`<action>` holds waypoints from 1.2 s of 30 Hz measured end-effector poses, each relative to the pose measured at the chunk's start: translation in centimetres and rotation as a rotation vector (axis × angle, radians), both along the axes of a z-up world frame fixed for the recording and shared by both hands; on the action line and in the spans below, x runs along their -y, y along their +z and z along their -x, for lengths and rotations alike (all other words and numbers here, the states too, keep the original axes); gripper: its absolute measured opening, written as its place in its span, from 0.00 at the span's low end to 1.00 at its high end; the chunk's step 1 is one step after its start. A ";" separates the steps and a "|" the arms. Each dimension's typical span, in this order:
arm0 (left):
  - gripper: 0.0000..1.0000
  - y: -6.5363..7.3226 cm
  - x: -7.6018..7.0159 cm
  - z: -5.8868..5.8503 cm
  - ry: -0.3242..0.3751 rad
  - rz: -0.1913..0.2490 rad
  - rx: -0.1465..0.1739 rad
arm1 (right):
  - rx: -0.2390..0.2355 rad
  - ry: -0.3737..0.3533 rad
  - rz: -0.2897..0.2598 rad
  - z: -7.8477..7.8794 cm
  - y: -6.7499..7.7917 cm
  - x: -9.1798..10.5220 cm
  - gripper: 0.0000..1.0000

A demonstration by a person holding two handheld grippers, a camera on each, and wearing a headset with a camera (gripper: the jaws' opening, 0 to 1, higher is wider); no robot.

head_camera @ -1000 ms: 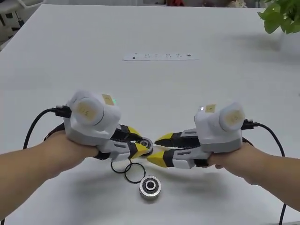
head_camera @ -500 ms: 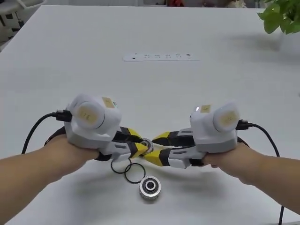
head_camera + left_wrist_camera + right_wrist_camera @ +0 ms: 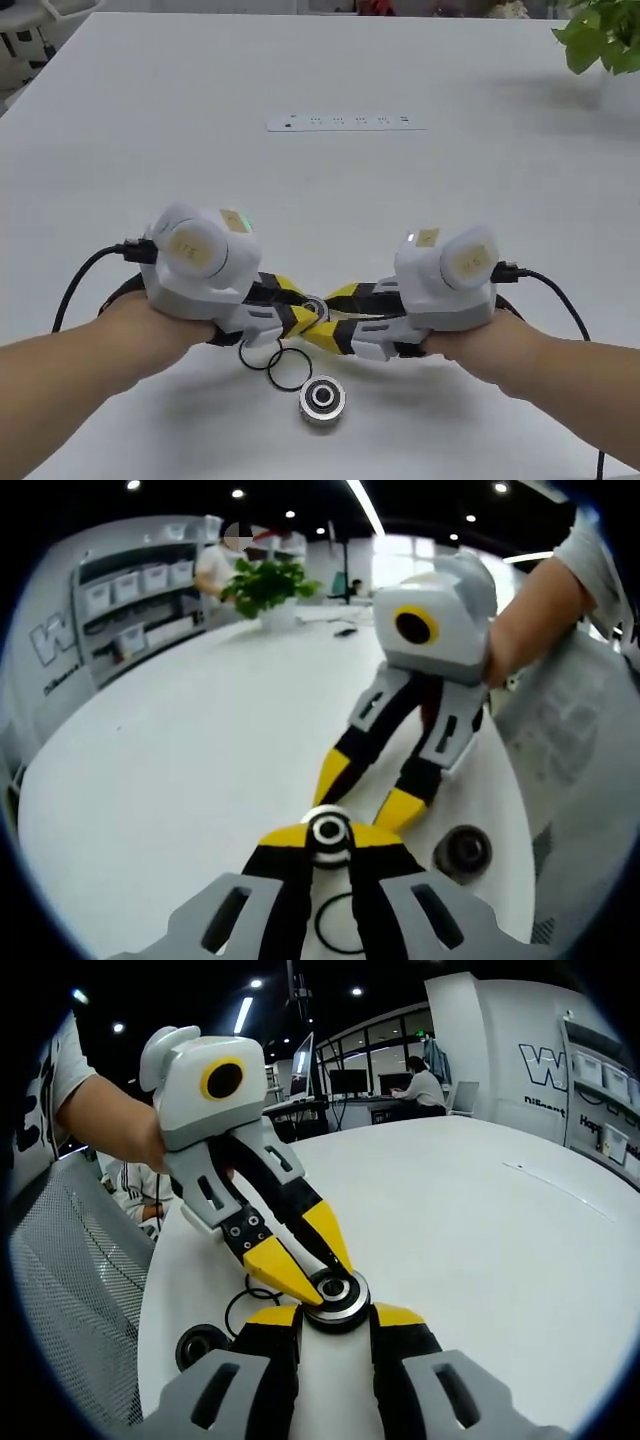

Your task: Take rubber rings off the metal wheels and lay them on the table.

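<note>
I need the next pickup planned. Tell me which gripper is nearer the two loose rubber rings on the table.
Left. The left gripper hangs just over the rubber rings; the right gripper reaches in from their right side, slightly farther off.

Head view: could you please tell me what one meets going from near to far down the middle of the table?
Loose metal wheel → rubber rings → gripped metal wheel → power strip.
</note>
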State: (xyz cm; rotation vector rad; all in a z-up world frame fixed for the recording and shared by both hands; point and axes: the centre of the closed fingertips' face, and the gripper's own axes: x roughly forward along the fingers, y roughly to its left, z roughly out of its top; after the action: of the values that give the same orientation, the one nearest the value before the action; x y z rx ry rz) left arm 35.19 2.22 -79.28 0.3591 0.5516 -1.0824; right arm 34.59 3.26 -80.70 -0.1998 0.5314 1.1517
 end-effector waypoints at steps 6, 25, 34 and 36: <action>0.14 0.1 0.0 0.2 0.004 0.004 -0.002 | -0.005 0.002 0.009 0.2 -0.1 0.5 0.19; 0.13 0.2 -0.1 0.3 0.019 0.005 -0.002 | -0.025 -0.008 0.017 0.2 -0.2 1.2 0.04; 0.13 0.1 -0.3 0.3 0.019 -0.005 0.011 | -0.047 -0.038 0.013 -0.1 -0.1 1.5 0.00; 0.13 0.1 -0.3 0.3 0.019 -0.008 0.014 | -0.063 -0.051 0.006 -0.2 -0.1 1.7 0.00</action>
State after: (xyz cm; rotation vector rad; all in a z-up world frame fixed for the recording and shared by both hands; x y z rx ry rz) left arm 34.86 2.54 -79.21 0.3672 0.5464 -1.0591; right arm 34.78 1.55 -80.79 -0.1550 0.5930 1.1100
